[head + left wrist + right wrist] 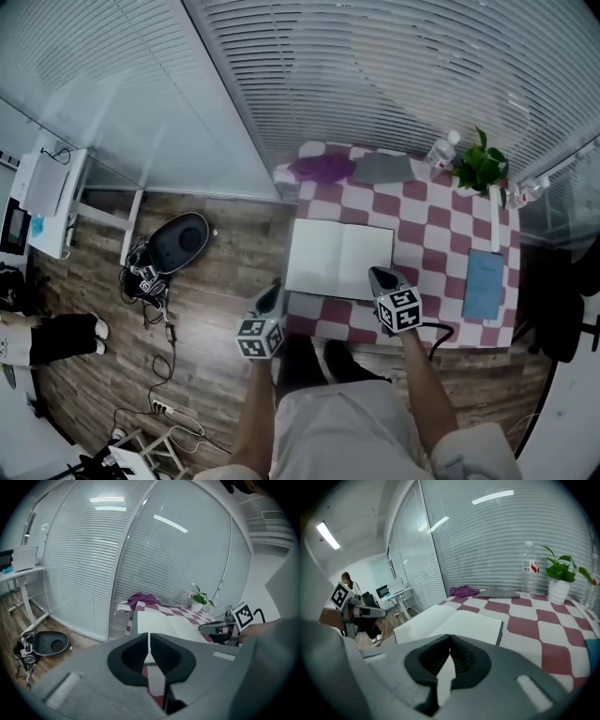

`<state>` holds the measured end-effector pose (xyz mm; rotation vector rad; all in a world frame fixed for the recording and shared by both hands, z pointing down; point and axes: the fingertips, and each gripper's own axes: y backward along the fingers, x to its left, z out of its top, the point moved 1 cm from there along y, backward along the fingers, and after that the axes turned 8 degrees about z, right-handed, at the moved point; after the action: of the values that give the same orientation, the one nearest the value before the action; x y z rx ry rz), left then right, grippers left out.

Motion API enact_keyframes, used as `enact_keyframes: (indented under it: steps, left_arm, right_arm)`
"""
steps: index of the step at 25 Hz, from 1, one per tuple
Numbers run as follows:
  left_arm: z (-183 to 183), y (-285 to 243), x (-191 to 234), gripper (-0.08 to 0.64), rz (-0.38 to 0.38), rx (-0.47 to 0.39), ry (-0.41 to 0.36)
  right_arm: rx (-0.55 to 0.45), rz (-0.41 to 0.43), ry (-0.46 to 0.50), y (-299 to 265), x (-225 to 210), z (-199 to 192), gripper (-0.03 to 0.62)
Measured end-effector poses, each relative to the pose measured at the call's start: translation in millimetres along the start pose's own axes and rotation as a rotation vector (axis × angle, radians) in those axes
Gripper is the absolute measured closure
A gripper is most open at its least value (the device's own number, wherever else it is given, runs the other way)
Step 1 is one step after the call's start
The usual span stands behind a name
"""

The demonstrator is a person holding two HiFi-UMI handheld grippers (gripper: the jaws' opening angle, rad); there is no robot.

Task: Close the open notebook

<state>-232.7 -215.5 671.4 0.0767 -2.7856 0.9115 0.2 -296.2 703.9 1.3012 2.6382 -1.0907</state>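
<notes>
The open notebook (338,260) lies flat with blank white pages on the red-and-white checked table (422,253), close to its near-left edge. My left gripper (271,296) hovers off the table's near-left corner, just short of the notebook's left page, jaws shut and empty. My right gripper (379,276) is over the notebook's near-right corner, jaws shut with nothing between them. The left gripper view shows the notebook (164,622) beyond its own shut tips (149,640). In the right gripper view the shut tips (450,641) sit just before the notebook (454,622).
At the table's far side lie a purple cloth (322,169) and a grey pouch (382,168), with a water bottle (442,150) and a potted plant (481,167). A blue book (484,284) lies right. A dark round device (178,242) and cables are on the floor.
</notes>
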Motion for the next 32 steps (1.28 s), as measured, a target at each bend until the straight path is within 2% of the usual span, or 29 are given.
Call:
enact_keyframes:
  steps: [4, 7, 11, 18, 23, 32]
  left_arm:
    - [-6.7, -19.1, 5.2, 0.549, -0.042, 0.026, 0.062]
    - [-10.6, -25.1, 13.7, 0.542, -0.055, 0.041, 0.096]
    - [-17.7, -43.3, 16.8, 0.478, -0.091, 0.078, 0.09]
    - [-34.8, -68.2, 13.1, 0.329, -0.125, 0.16, 0.161]
    - [-40.1, -70.6, 6.4, 0.321, -0.163, 0.188, 0.173]
    - [-20.8, -54.7, -2.2, 0.322, -0.172, 0.122, 0.169]
  right_arm:
    - [0.092, -0.013, -0.026, -11.5, -13.4, -21.1, 0.592]
    - [0.146, -0.039, -0.006, -14.1, -11.2, -32.9, 0.592]
    - [0.12, -0.072, 0.0, -14.8, -13.3, -28.9, 0.591]
    - [0.1, -0.097, 0.039, -16.9, -12.3, -29.0, 0.591]
    - [0.1, -0.095, 0.037, -16.8, -10.0, -29.5, 0.592]
    - [0.097, -0.103, 0.061, -15.1, -11.4, -31.9, 0.592]
